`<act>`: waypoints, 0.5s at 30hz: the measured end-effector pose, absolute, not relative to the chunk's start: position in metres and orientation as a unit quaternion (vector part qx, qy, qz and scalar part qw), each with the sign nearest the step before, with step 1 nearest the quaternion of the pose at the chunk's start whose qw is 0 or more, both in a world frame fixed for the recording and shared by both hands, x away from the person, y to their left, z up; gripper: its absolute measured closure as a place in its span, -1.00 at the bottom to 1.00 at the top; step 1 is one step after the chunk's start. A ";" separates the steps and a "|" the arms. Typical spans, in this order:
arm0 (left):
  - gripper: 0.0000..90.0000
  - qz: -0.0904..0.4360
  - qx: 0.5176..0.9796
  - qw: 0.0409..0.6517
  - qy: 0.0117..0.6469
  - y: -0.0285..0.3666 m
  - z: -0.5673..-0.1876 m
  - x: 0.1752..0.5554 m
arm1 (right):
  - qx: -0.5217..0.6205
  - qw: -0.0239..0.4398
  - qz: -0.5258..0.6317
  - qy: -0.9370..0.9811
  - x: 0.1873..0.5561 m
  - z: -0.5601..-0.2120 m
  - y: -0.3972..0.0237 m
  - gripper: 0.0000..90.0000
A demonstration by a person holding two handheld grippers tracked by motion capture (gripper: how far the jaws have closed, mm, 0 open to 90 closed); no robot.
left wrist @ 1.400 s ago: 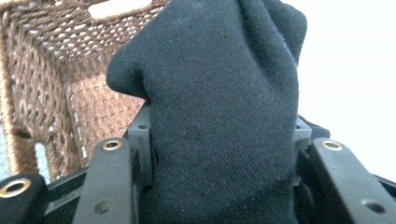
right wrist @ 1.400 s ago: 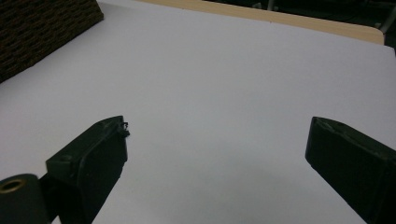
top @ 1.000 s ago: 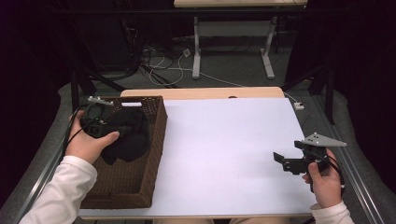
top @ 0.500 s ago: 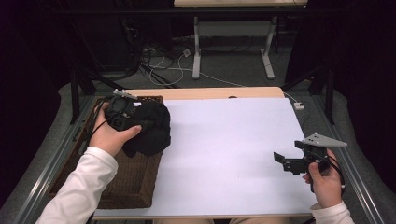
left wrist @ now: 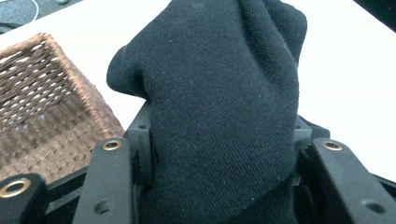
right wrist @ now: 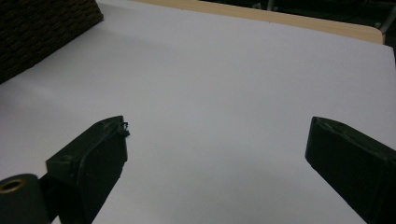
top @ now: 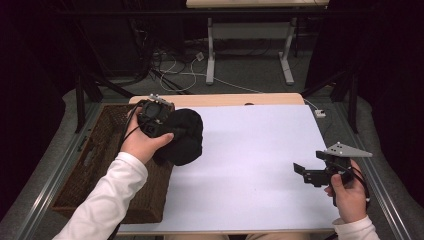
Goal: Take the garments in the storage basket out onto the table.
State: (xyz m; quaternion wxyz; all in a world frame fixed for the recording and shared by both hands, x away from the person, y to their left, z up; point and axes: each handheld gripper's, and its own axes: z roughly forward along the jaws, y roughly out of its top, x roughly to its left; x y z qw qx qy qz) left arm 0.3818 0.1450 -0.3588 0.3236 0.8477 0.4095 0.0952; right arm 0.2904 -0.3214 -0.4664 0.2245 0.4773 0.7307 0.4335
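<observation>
My bench (top: pixel 250 165) is mostly bare white sheet from its middle to the right edge, with plenty of room to move. The wicker basket (top: pixel 95 170) sits along the left edge. Since a second ago my left gripper (top: pixel 156 119) has carried the black cloth (top: pixel 186 136) up out of the basket toward the far left corner; the right gripper (top: pixel 320 175) has not moved. The cloth bunches between the left fingers (left wrist: pixel 112 186), clamped. My right fingers (right wrist: pixel 93 163) stand wide, holding nothing, near the right edge.
</observation>
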 end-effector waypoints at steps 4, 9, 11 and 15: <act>0.05 0.093 0.853 0.320 0.402 0.134 -0.362 0.383 | 0.476 0.224 0.432 0.733 0.290 -0.466 -0.322 -0.89; 0.05 0.090 0.859 0.317 0.393 0.121 -0.364 0.383 | 0.476 0.224 0.432 0.733 0.290 -0.466 -0.322 -0.88; 0.05 0.089 0.861 0.316 0.389 0.116 -0.364 0.383 | 0.476 0.223 0.432 0.732 0.290 -0.466 -0.322 -0.88; 0.05 0.089 0.866 0.313 0.381 0.107 -0.365 0.383 | 0.477 0.222 0.433 0.732 0.290 -0.466 -0.322 -0.88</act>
